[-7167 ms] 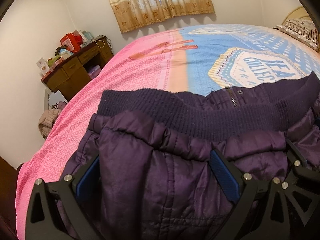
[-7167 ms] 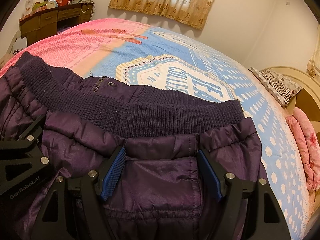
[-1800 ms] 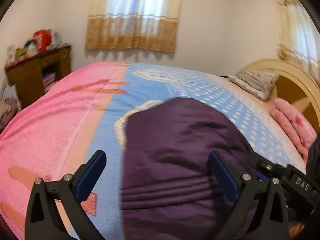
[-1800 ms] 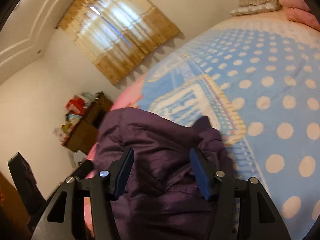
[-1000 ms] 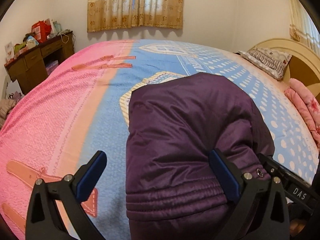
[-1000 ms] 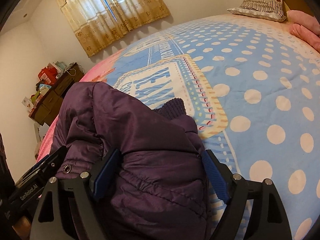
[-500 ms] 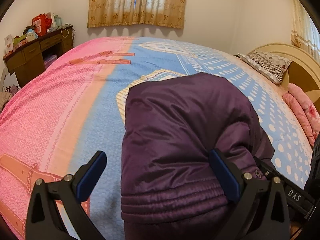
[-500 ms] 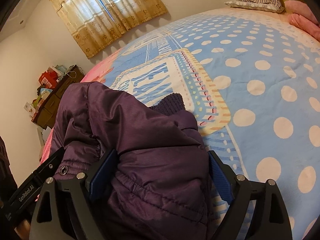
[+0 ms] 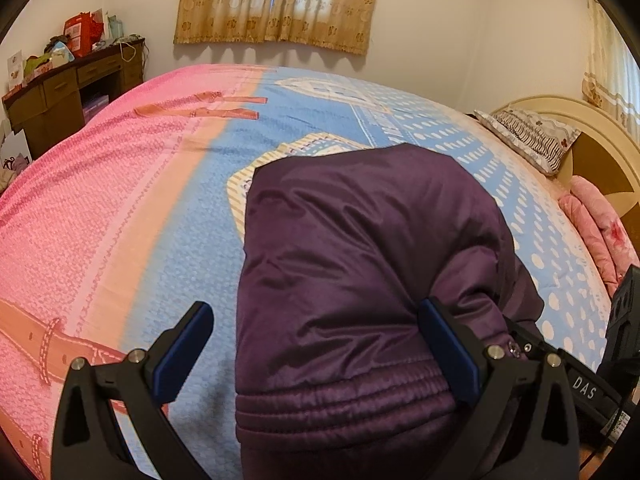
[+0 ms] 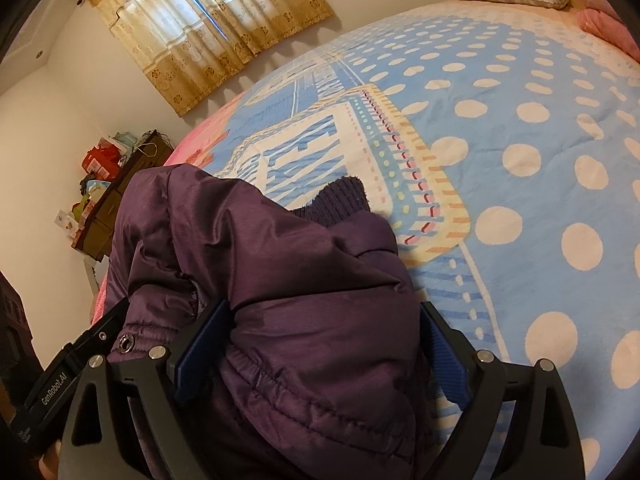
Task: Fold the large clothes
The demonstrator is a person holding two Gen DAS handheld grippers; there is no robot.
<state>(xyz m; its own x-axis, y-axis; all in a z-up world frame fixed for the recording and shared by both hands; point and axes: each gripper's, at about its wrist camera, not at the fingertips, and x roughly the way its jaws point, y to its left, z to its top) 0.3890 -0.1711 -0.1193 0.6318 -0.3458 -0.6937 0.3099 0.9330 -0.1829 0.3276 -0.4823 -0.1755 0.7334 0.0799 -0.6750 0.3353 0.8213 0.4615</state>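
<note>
One garment is seen, a purple padded jacket (image 9: 360, 264), folded into a thick bundle on the bedspread (image 9: 120, 208). Its shell is shiny and creased, with a gathered, stitched band along the near edge. A dark ribbed knit edge (image 10: 340, 198) is seen poking out at the far side in the right wrist view, and a metal snap (image 10: 127, 342) is noted by the near hem.

The bundle's long axis is seen running away from the cameras, from the near edge of the bed toward the curtain (image 9: 276, 0) on the far wall. The gathered band is turned toward the grippers; the rounded fold faces the far wall. The bundle lies on the blue part of the bedspread, partly over the printed badge, with the pink part beside it on the left.

The left gripper (image 9: 316, 344) is seen spread wide. Its right pad is against the jacket's side; its left pad stands clear over the bedspread, so nothing is gripped.

The right gripper (image 10: 324, 344) is opening, with the jacket's near end between its fingers. Fabric bulges against the left pad; whether the right pad still touches cannot be told.

A striped pillow (image 9: 528, 140) is seen at the head of the bed, and a cluttered wooden desk (image 9: 68, 88) by the wall.
</note>
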